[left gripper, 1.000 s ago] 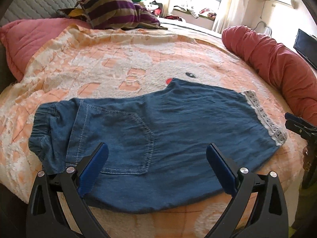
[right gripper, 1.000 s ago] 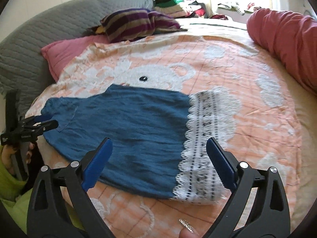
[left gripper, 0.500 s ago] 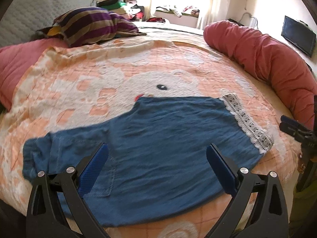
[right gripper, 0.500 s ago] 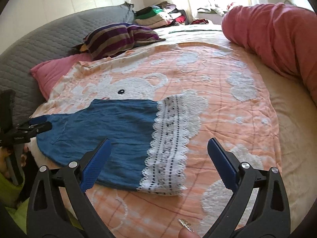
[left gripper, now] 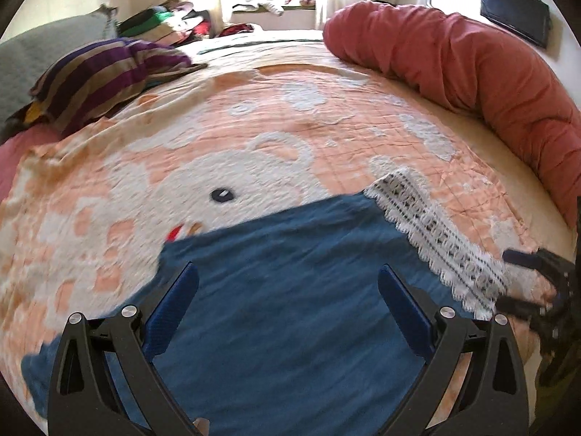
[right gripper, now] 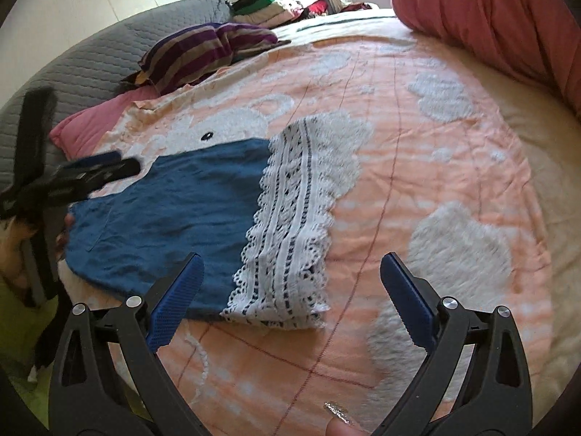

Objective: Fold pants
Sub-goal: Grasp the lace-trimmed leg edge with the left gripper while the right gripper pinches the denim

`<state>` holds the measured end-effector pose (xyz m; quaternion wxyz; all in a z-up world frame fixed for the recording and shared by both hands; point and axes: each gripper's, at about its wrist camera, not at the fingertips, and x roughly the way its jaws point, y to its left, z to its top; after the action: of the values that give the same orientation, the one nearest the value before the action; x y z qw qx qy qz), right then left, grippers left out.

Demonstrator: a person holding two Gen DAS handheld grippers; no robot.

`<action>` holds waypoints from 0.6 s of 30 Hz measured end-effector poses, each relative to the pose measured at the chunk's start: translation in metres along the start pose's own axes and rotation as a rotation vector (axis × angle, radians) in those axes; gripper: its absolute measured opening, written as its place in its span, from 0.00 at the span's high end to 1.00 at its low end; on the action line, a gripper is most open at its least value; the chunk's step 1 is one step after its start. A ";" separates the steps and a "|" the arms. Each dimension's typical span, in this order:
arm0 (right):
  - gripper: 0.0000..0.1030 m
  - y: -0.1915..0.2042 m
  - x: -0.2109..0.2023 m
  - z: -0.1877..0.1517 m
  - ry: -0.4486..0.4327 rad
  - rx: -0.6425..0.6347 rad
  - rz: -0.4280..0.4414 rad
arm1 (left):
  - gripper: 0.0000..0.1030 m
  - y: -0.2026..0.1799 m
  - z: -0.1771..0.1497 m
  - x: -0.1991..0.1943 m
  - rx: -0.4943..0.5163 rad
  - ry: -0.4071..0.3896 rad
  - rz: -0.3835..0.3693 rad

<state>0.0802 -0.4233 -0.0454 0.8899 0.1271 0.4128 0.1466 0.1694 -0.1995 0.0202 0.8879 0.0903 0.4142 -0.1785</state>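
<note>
Blue denim pants [left gripper: 290,290] with a white lace hem [left gripper: 435,239] lie flat on the peach bedspread [left gripper: 326,127]. My left gripper [left gripper: 287,301] is open and empty, hovering over the blue cloth. My right gripper [right gripper: 290,290] is open and empty, above the near end of the lace hem [right gripper: 290,225]; the blue part [right gripper: 174,214] stretches to the left. The left gripper [right gripper: 105,167] shows at the left of the right wrist view. The right gripper [left gripper: 523,276] shows at the right edge of the left wrist view.
A long red bolster [left gripper: 472,58] runs along the bed's right side. A striped pillow [left gripper: 101,72] and a pink pillow [right gripper: 94,127] lie at the left near the grey headboard [right gripper: 90,58]. Folded clothes [right gripper: 283,3] are stacked at the back.
Both grippers have swung to the right along the pants. The left view now passes the pocket and waistband and reaches the lace hem; the right gripper has moved closer to the hem.
</note>
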 end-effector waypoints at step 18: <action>0.54 0.012 0.028 -0.002 0.041 0.008 0.061 | 0.06 -0.016 0.050 0.105 0.119 0.095 -0.100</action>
<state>0.0937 -0.4022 -0.0619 0.8759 0.1401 0.4273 0.1748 0.2600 -0.2552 -0.0284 0.8502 0.1304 0.4487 -0.2424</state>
